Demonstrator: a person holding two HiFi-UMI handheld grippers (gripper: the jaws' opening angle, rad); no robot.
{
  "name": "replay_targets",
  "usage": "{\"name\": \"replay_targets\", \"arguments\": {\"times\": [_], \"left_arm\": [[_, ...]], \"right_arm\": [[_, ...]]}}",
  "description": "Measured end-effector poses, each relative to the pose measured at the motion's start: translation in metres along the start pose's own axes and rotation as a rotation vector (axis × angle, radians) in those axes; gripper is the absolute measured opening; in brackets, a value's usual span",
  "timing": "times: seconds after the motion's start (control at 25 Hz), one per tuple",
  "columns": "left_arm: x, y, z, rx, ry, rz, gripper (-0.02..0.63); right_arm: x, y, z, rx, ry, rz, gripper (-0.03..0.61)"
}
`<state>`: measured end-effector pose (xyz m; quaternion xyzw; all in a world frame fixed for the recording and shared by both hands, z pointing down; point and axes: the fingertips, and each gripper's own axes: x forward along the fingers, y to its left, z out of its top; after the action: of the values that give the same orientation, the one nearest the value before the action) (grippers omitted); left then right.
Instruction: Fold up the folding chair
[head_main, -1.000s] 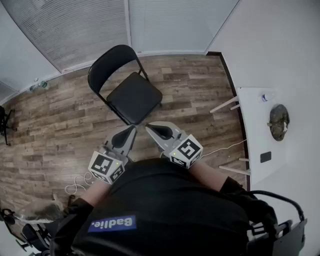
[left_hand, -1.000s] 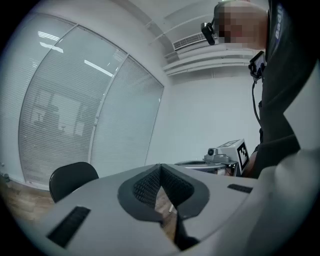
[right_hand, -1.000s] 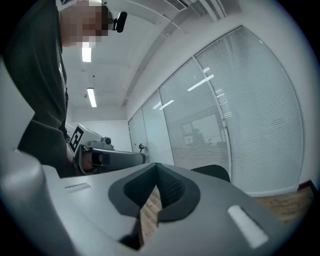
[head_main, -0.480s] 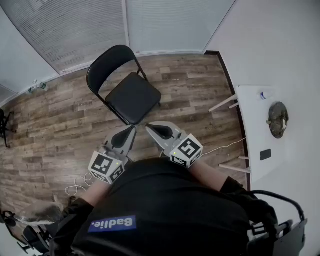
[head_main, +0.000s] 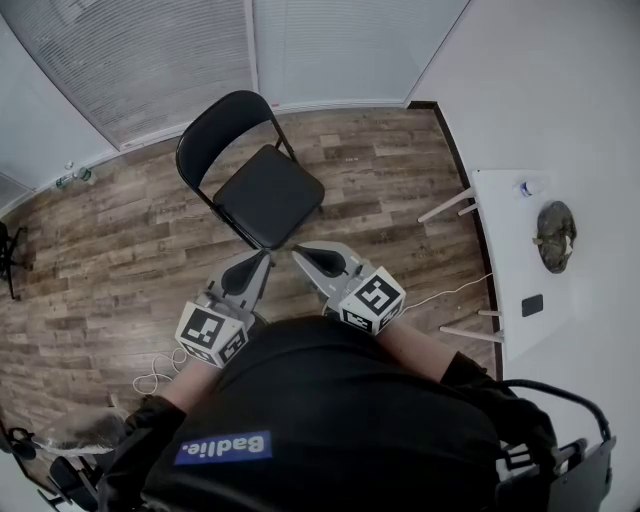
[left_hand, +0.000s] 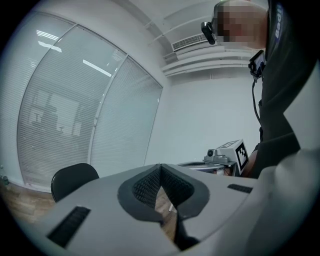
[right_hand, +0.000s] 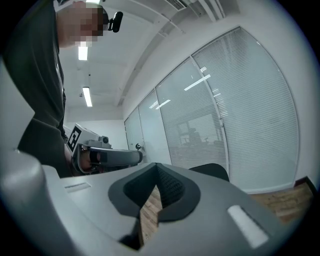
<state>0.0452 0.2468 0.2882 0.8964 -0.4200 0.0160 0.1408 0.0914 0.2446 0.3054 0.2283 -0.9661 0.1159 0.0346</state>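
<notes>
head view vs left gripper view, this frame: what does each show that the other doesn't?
Only the head view: the black folding chair whole, seat open and legs on the brown wood-plank floor; the white table at the right; a white cable on the floor.

Only the left gripper view: a slatted vent high on the wall, and the left gripper close up, jaws together with nothing between them.

Both: the chair's backrest, the grey window blinds, and the right gripper with its marker cube.
</notes>
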Motion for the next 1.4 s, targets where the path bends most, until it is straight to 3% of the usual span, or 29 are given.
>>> {"name": "replay_targets", "arguments": {"times": [0.88,1.08,1.4], "left_arm": [[-0.054,0.071,0.018,0.020,-0.018,-0.073,0.005],[-0.031,0.076,0.024,0.018,-0.026,-0.070,0.005],[0.049,0.083,0.029,0.011,0.011,-0.021,0.005]], "right_arm": [[0.066,0.035,0.007,0.001,-0.021,-0.161,0.002],[0.055,0.011,0.005,0.015,-0.021,-0.183,0.002],[0.044,-0.074,0.007,0.039,-0.028,-0.152,0.002]]}}
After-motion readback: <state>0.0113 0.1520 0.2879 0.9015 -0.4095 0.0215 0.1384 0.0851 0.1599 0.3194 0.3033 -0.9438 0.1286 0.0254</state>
